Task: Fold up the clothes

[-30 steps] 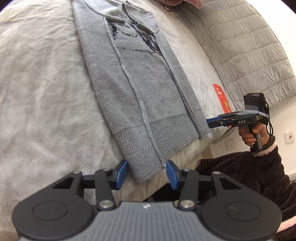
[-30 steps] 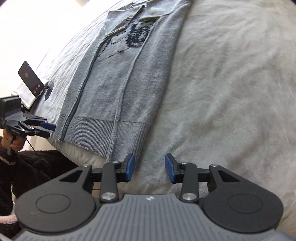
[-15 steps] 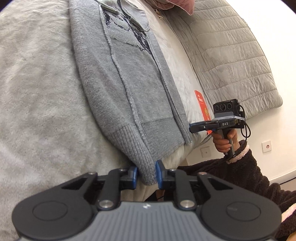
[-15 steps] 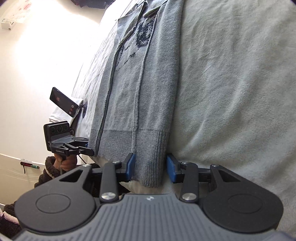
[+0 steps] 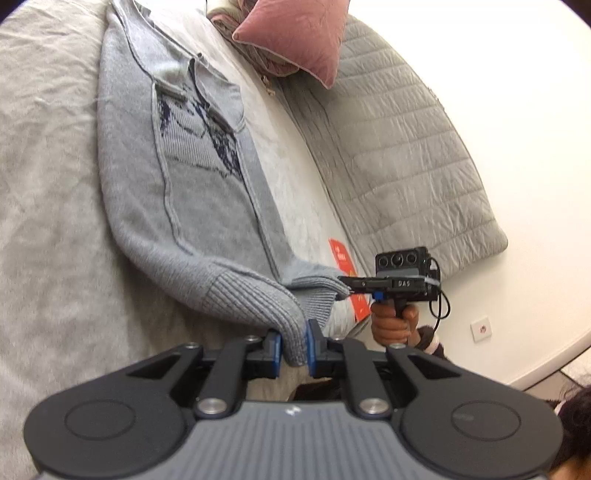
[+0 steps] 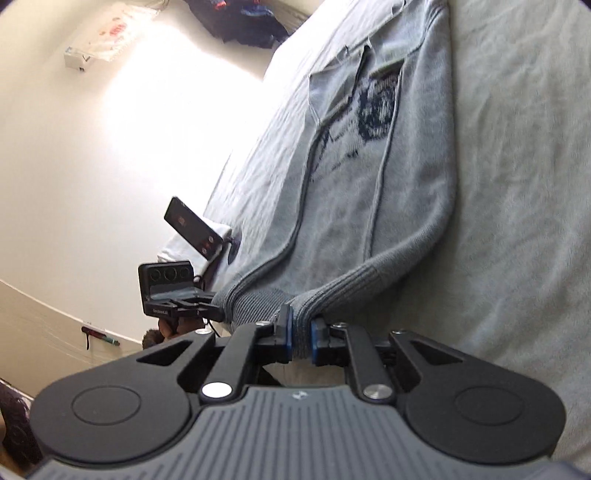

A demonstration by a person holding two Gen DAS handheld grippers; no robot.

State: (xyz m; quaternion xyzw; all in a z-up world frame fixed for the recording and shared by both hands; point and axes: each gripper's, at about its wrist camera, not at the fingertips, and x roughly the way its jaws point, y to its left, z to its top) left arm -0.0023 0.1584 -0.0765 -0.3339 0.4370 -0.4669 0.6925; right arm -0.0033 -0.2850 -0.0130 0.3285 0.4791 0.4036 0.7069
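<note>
Soft, limp knit sweater (image 5: 192, 192) at bed (image 5: 48, 184) edge; left tool (image 5: 293, 347), right tool (image 6: 300, 338) clamp ribbed hem corners: best hold.

sweater (image 5: 192, 206) lies lengthwise on the bed (image 5: 48, 221), collar far, hem near | left gripper (image 5: 293, 345) at one hem corner, right gripper (image 6: 300, 338) at the other | pillow (image 5: 295, 33) beyond the collar | quilt (image 5: 399, 155) right of the sweater
</note>
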